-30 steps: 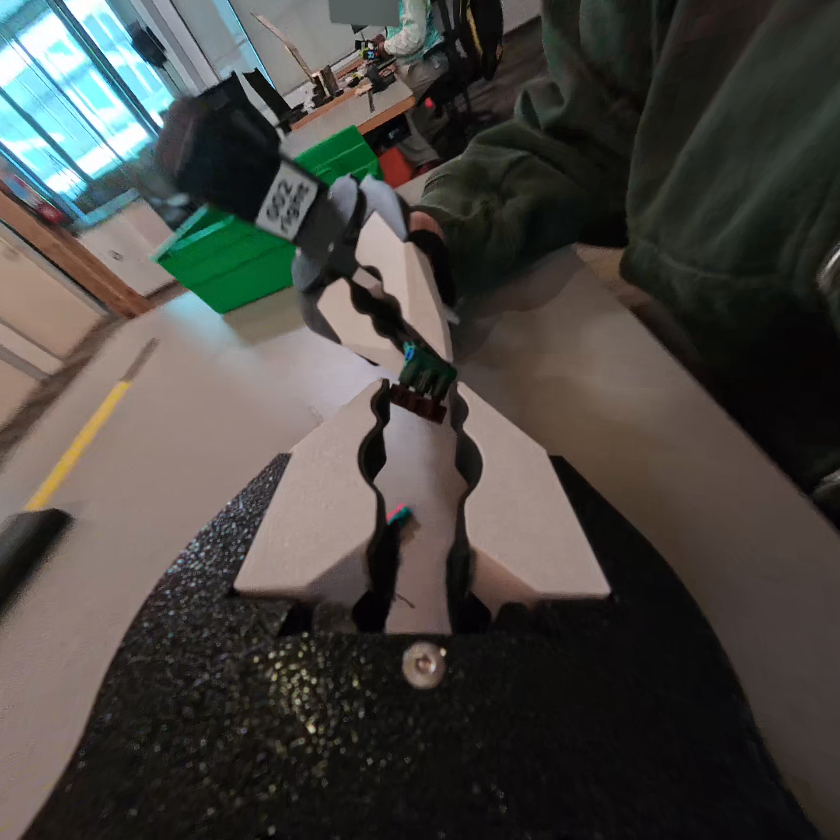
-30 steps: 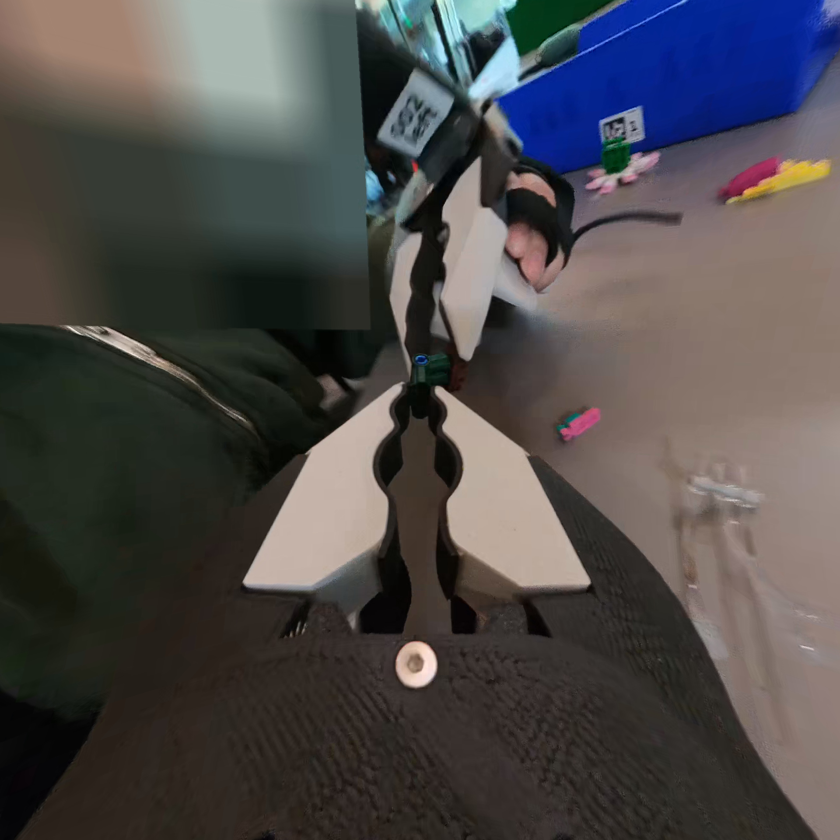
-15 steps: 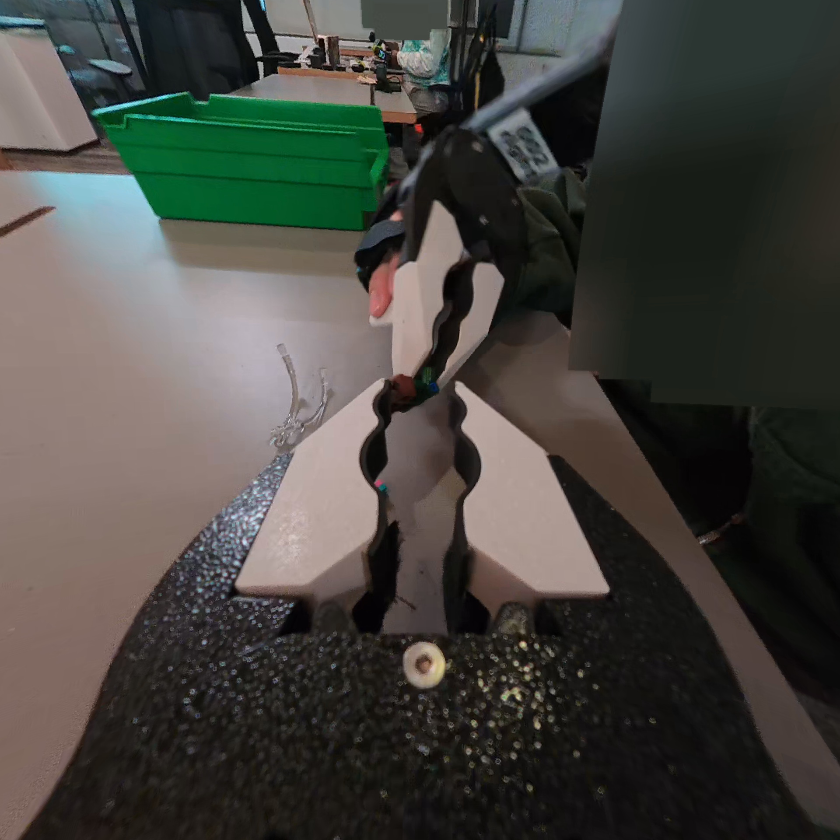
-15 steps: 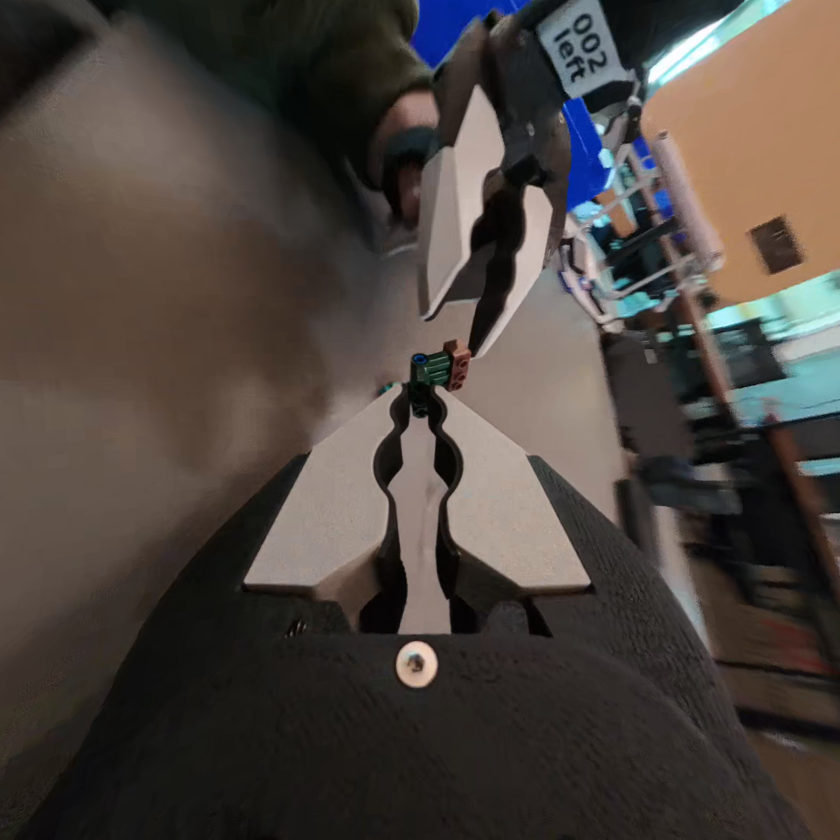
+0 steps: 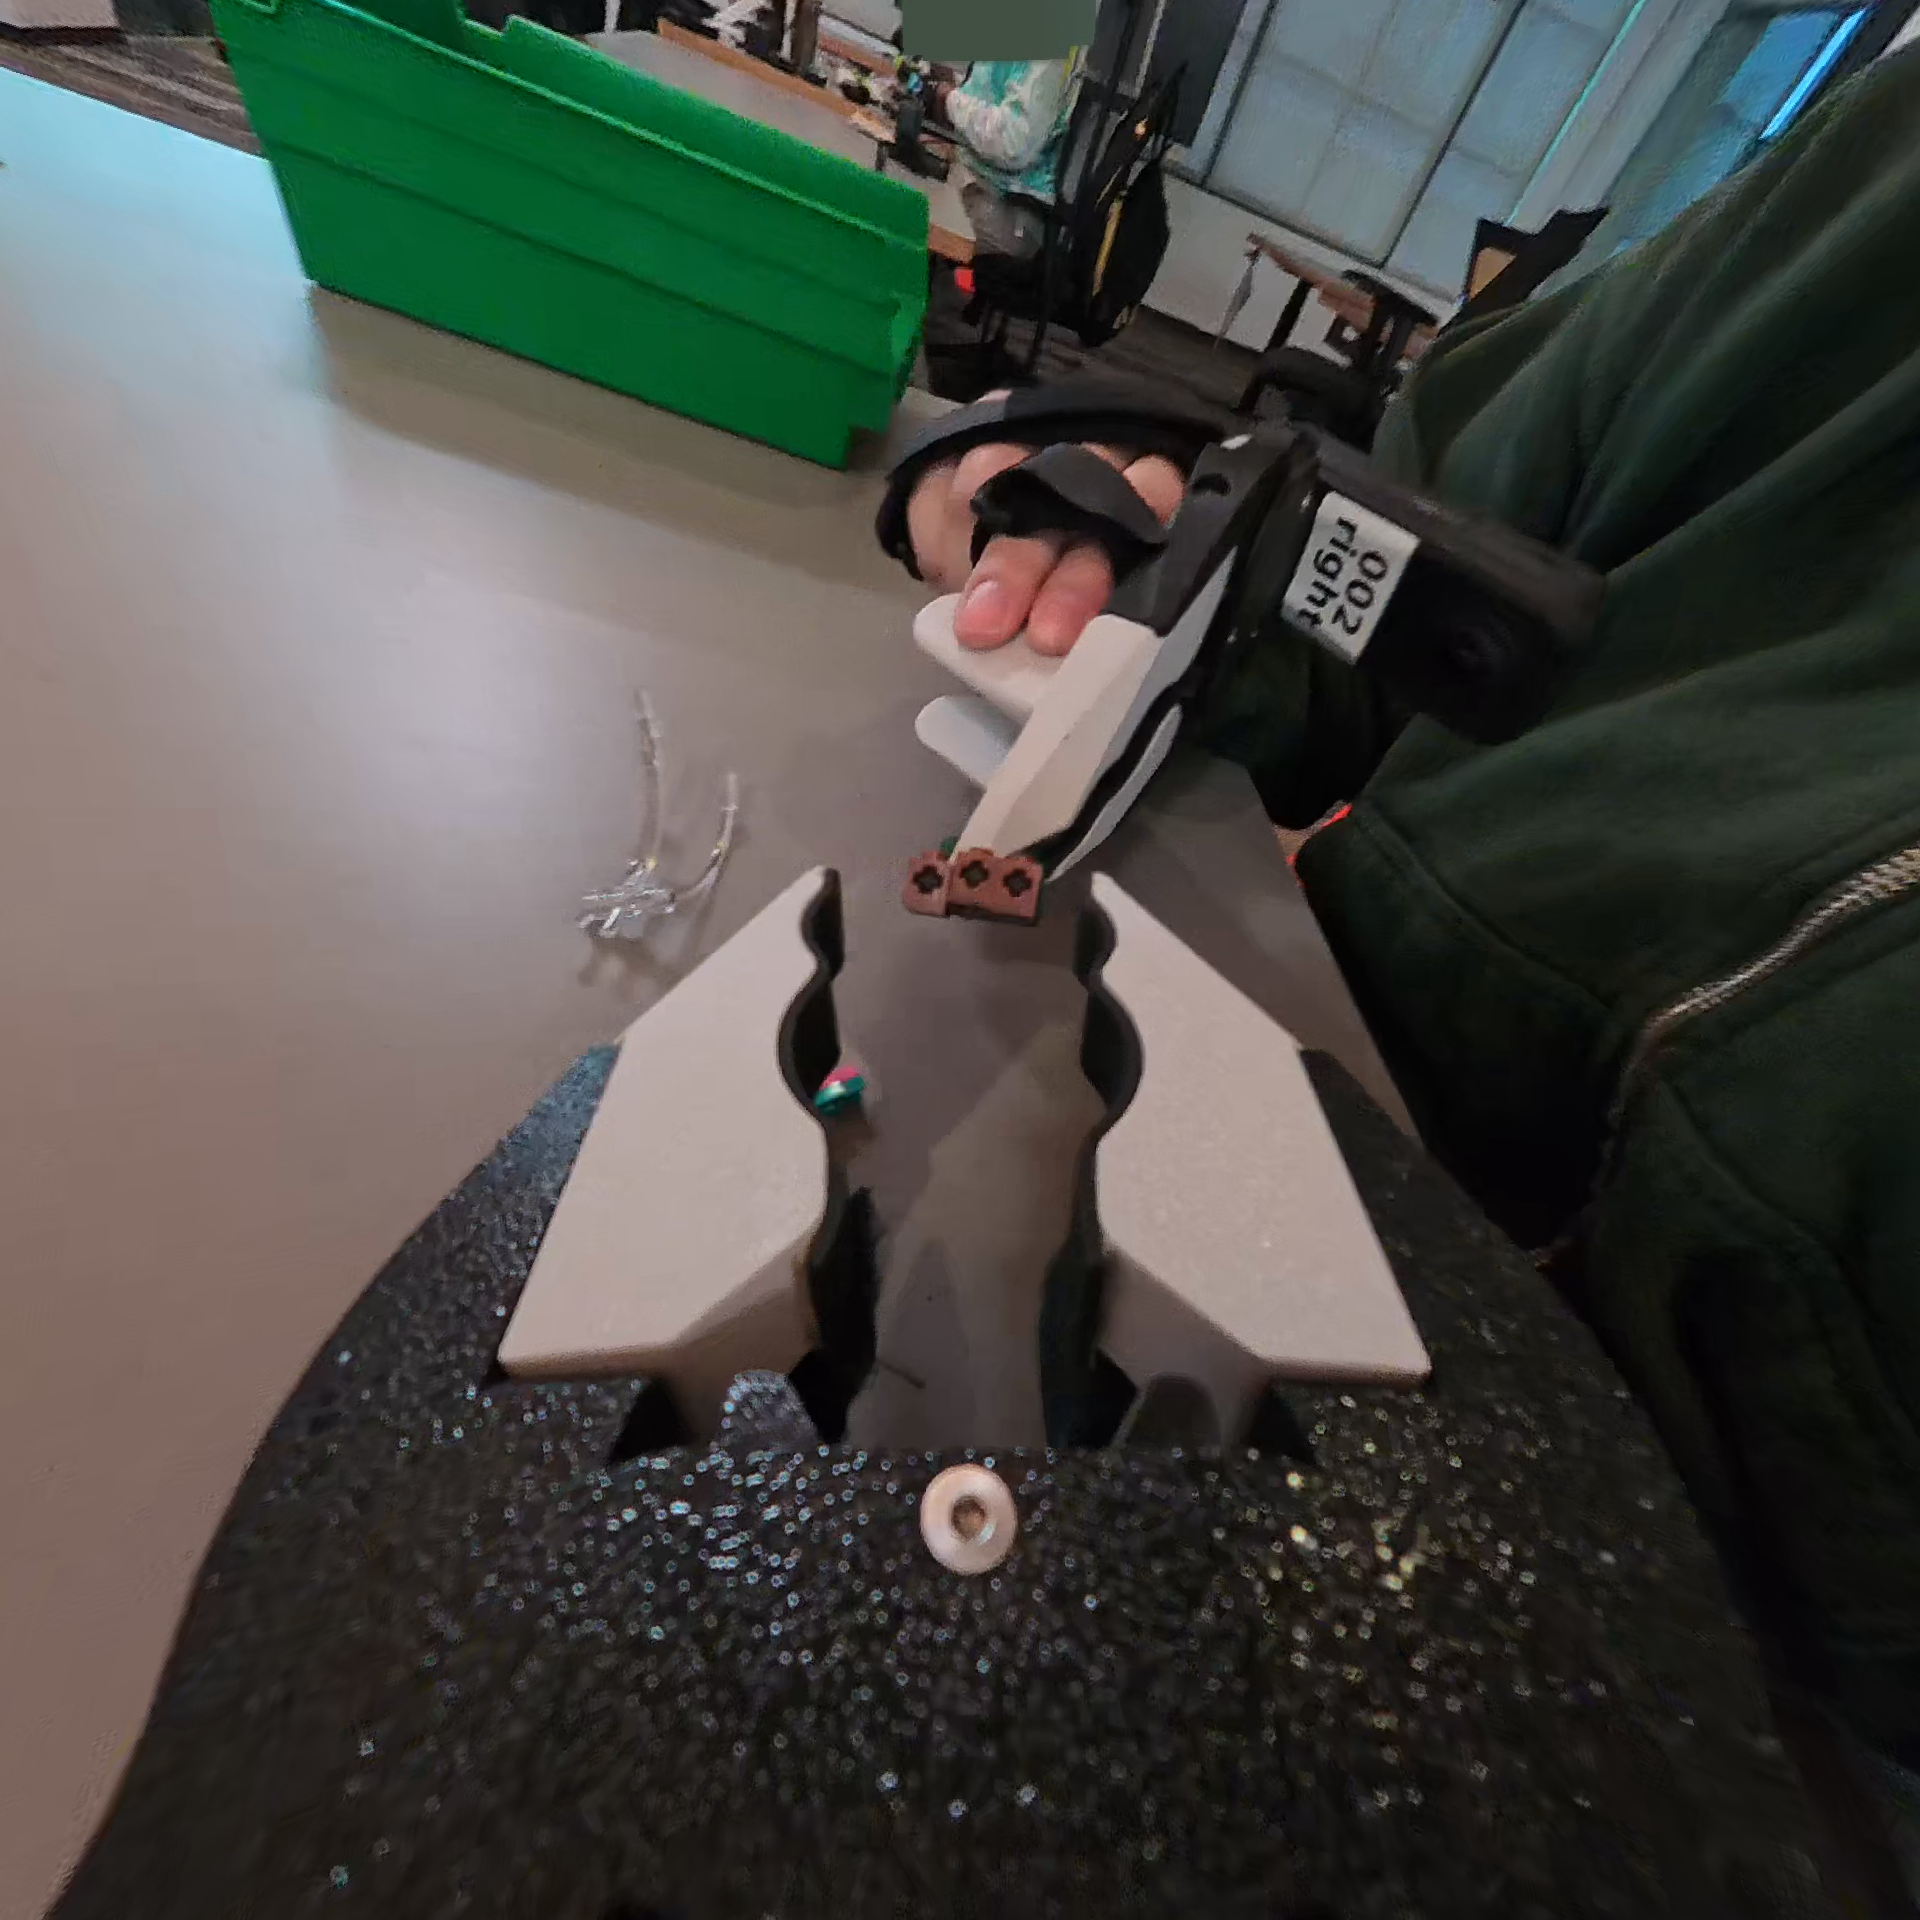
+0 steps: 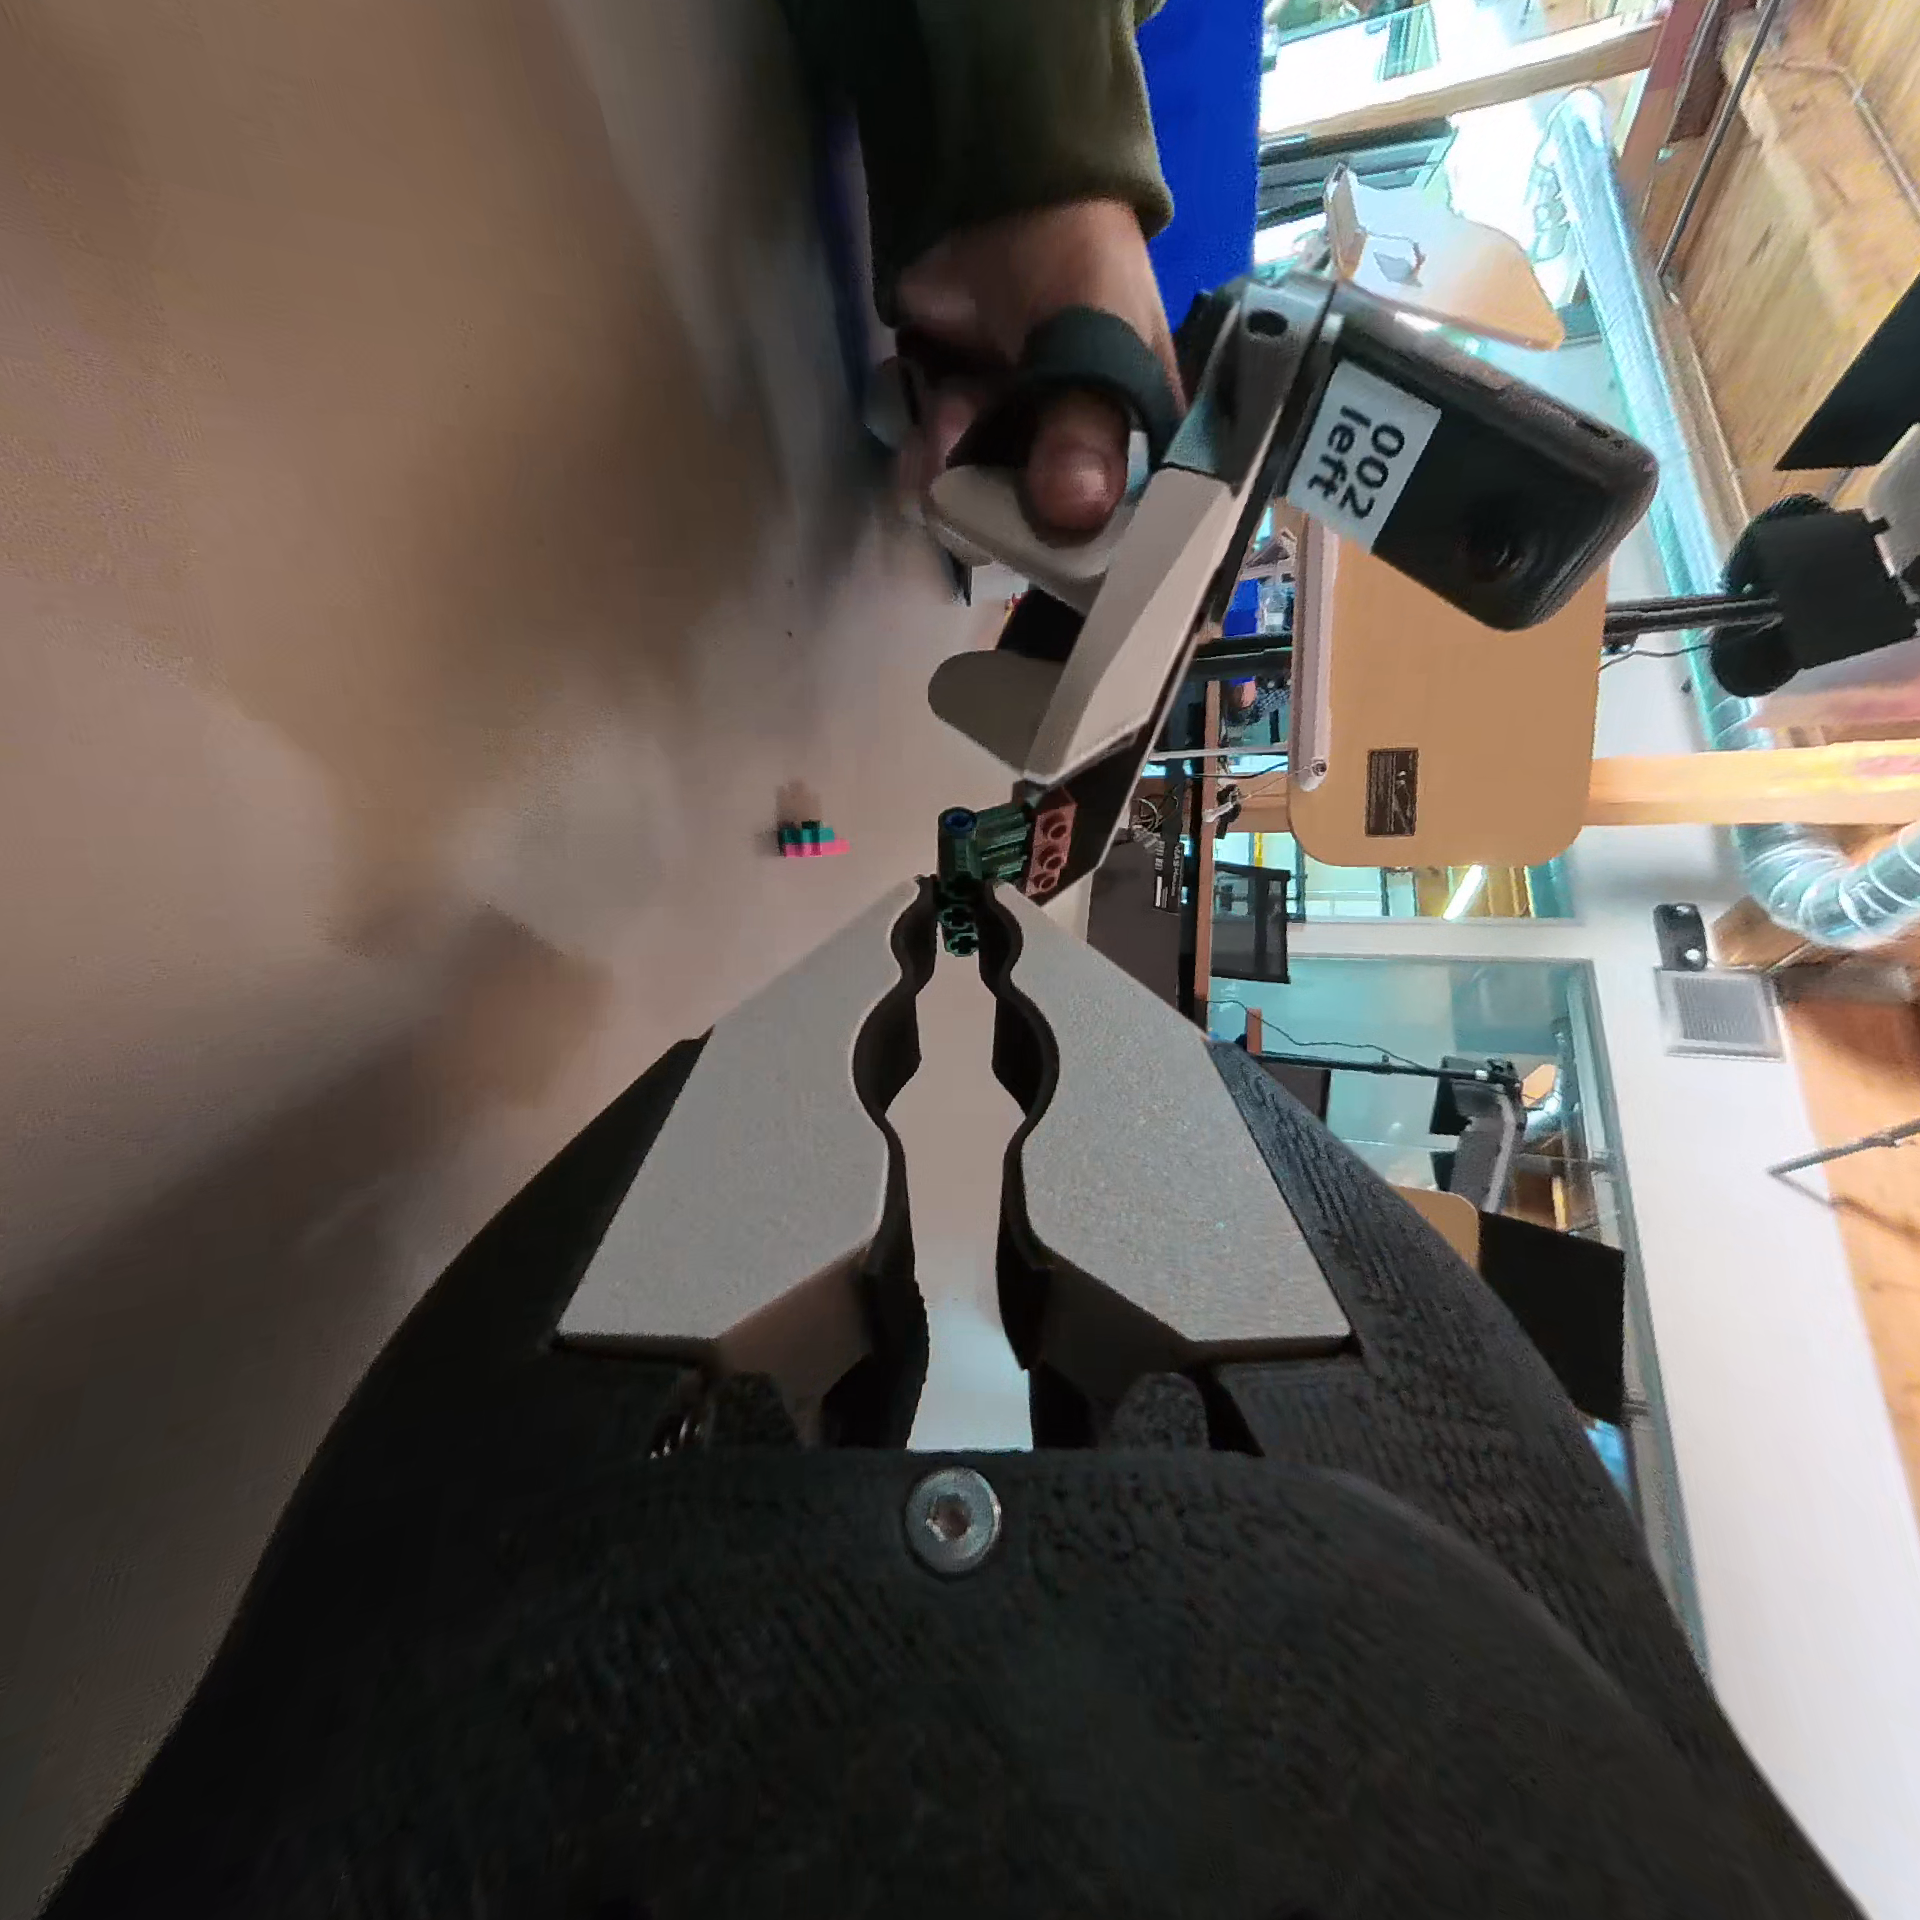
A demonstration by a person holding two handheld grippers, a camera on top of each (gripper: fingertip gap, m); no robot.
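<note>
My right gripper (image 6: 961,902) is shut on a small dark green brick (image 6: 971,847) that has a brown brick (image 6: 1051,844) joined to its side. It holds them in the air above the table. In the left wrist view the right gripper (image 5: 1023,864) comes in from the upper right with the brown brick (image 5: 971,883) at its tip. My left gripper (image 5: 961,891) is open. Its fingertips (image 5: 821,894) stand on either side of the brown brick with a gap on both sides. In the right wrist view the left gripper (image 6: 1049,795) comes down from above onto the brown brick.
A clear plastic piece (image 5: 665,852) lies on the grey table (image 5: 312,675). A small pink and green piece (image 6: 812,836) lies there too. A green bin (image 5: 582,208) stands at the back, a blue bin (image 6: 1195,156) on the other side. A person's dark green jacket (image 5: 1662,883) is close on the right.
My left jaws have opened wider around the brown brick. Both grippers have turned and the views have swung round. The right gripper still holds the green brick.
</note>
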